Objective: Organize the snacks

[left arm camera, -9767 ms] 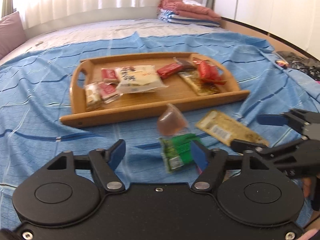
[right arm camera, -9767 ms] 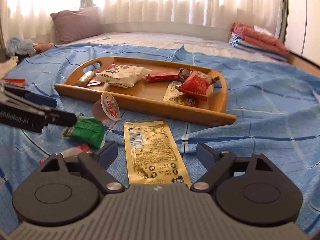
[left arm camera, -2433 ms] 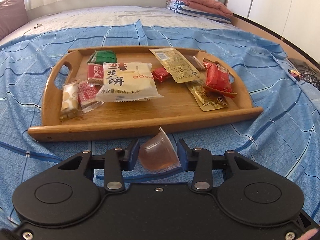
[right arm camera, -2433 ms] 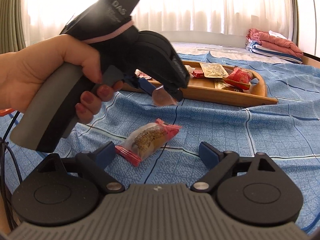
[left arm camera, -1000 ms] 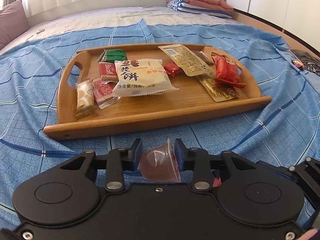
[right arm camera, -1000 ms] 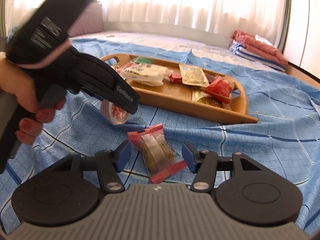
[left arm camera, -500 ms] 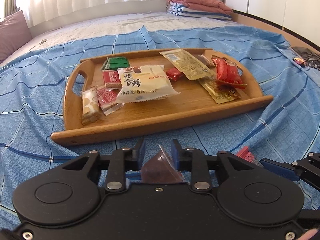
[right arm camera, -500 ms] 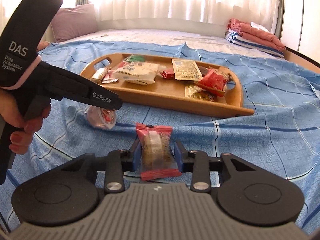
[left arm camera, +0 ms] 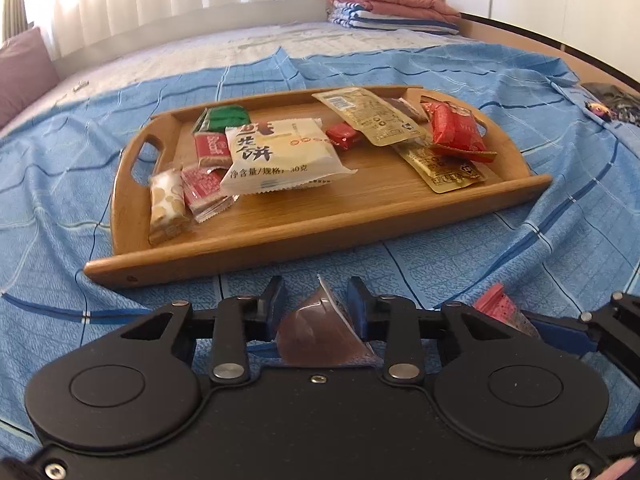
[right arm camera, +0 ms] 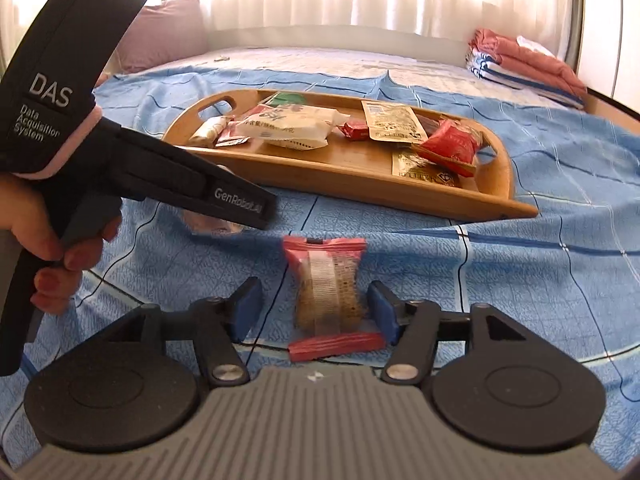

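Observation:
My left gripper [left arm camera: 316, 304] is shut on a small brown jelly cup [left arm camera: 320, 332], low over the blue sheet in front of the wooden tray [left arm camera: 320, 236]. The tray holds several snack packets, with a big white biscuit pack [left arm camera: 280, 156] in the middle. In the right wrist view my right gripper [right arm camera: 314, 310] has its jaws opening around a red-ended clear snack packet [right arm camera: 326, 292] lying on the sheet. The right pad is at the packet's edge and the left pad stands clear of it. A hand [right arm camera: 40, 248] holds the left gripper [right arm camera: 256, 212], which hides most of the cup.
The tray [right arm camera: 360, 196] lies on a blue checked bedsheet [right arm camera: 540, 280]. Folded blankets [left arm camera: 392, 4] are stacked at the far right and a mauve pillow [right arm camera: 168, 36] lies at the far left. Dark cloth [left arm camera: 616, 100] sits at the bed's right edge.
The right gripper's jaws closed on the red-ended packet half a second ago and have now spread apart again, leaving it on the sheet. The left gripper still holds the jelly cup.

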{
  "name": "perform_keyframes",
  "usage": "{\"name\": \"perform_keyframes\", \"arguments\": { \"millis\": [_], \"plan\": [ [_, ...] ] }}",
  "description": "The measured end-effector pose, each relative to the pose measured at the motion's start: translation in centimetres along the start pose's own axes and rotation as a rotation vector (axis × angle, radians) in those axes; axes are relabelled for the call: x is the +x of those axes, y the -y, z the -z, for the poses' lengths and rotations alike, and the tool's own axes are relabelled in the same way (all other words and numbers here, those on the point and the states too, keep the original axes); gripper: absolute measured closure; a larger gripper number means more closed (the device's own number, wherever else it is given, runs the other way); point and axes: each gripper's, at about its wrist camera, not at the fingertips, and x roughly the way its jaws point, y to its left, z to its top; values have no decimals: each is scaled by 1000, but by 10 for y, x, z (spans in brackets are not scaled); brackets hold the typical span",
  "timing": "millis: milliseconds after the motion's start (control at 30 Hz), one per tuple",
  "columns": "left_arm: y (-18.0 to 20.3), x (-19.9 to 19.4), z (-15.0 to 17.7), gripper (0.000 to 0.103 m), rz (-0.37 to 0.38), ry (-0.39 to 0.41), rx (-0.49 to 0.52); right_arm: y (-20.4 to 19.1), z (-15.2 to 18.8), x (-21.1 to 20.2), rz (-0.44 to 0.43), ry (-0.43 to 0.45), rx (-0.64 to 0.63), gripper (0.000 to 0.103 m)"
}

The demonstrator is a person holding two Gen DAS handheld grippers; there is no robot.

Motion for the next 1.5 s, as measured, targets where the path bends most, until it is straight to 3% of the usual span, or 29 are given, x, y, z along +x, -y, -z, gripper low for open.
{"name": "perform_keyframes", "arguments": {
  "millis": [100,167,267,800,933,967,1033,1233,1400,1433,1500],
  "plan": [
    [-2,-8,3,71,8,5,-19,5,1,-3,-17,14,36,38],
    [-4,-14,4,71,7,12,-23,5,0,-7,-19,23,45,52],
    [-5,-27,4,72,-3,41,-7,7,0,-11,-24,33,60,61],
    [-15,-53,1,72,-14,55,-42,21,-8,-28,12,49,122,70],
    [-16,-54,1,71,-14,54,-43,21,-5,-29,26,45,123,62],
    [-16,-54,1,71,-14,54,-44,21,-3,-29,25,42,116,47],
    [-18,-55,2,71,-14,53,-48,21,1,-30,33,37,105,39],
    [-24,-61,3,71,-19,59,-53,31,14,-37,98,-10,40,29],
    [-29,-59,4,71,-23,51,-70,57,14,-39,288,-39,121,25],
    [-30,-59,5,71,-22,50,-73,61,12,-40,292,-41,146,25],
    [-30,-59,6,71,-20,50,-74,66,11,-48,214,-14,177,25]
  ]
}}
